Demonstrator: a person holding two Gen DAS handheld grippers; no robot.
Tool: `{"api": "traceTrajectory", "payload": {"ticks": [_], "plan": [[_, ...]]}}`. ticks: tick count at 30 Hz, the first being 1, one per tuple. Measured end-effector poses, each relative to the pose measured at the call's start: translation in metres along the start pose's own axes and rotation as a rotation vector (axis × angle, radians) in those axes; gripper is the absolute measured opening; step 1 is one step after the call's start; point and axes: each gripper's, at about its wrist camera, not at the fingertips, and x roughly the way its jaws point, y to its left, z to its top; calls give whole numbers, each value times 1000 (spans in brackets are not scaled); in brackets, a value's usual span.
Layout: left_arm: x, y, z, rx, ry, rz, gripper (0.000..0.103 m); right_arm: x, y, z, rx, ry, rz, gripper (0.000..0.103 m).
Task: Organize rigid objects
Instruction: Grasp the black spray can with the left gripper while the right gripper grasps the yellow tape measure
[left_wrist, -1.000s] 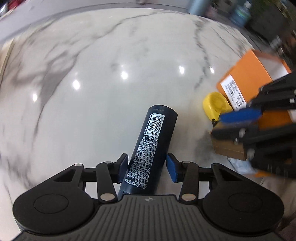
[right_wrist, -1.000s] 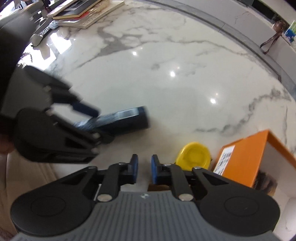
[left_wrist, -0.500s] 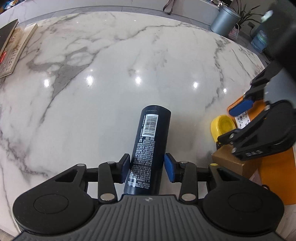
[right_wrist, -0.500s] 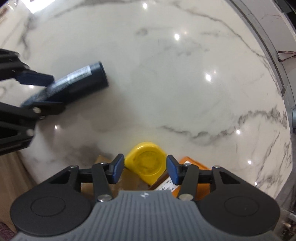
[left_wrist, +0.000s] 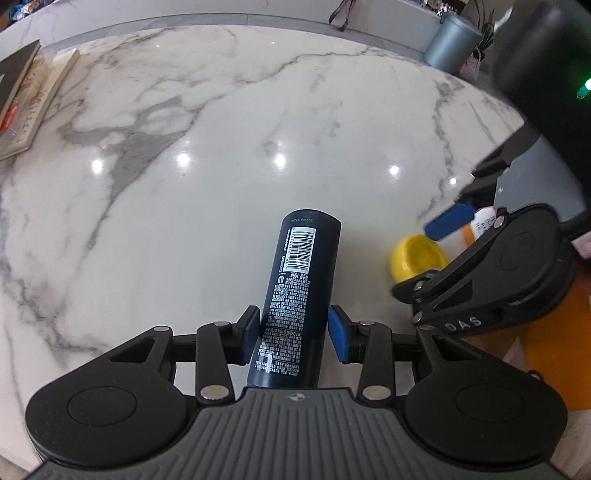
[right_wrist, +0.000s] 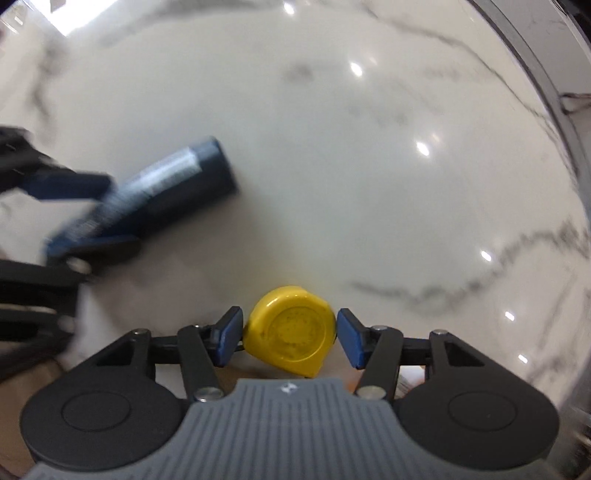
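A dark navy cylindrical bottle (left_wrist: 299, 291) with white print and a barcode lies between the blue pads of my left gripper (left_wrist: 293, 338), which is shut on it above the marble table (left_wrist: 184, 184). The bottle also shows blurred in the right wrist view (right_wrist: 166, 192). A yellow tape measure (right_wrist: 291, 334) sits between the pads of my right gripper (right_wrist: 290, 338); the pads stand just beside it with small gaps, open around it. The tape measure (left_wrist: 415, 258) and the right gripper (left_wrist: 480, 273) also show at the right of the left wrist view.
An orange box (left_wrist: 550, 354) and a brown cardboard box lie at the table's near right, under the right gripper. Books (left_wrist: 26, 99) are stacked at the far left edge. A grey bin (left_wrist: 452, 48) stands beyond the table.
My right gripper opened from shut and came down around the yellow tape measure. My left gripper kept the bottle and lifted and swung slightly left.
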Motion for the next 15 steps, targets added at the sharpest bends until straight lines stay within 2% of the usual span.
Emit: {"api": "traceTrajectory", "payload": {"ticks": [2,3,4,6,11,12,13,15], "plan": [[0,5,-1,-2,15,-7,47,-4,6,1,-10,-47,11,59],[0,8,-1,-6,20,-10,47,-6,8,2,38,-60,-42,66],[0,11,-1,-12,22,-8,49,-6,8,2,44,-59,-59,74],[2,14,-1,-8,24,8,51,-7,4,1,72,-59,-59,78],[15,11,-4,35,53,23,52,-5,-14,-9,239,-69,26,73],[14,11,-5,37,42,24,49,-3,-16,-11,262,-71,27,68],[14,12,-6,34,33,24,48,-1,-18,-14,286,-77,31,58],[13,15,-9,14,19,29,47,2,-21,-19,323,-96,57,57]]}}
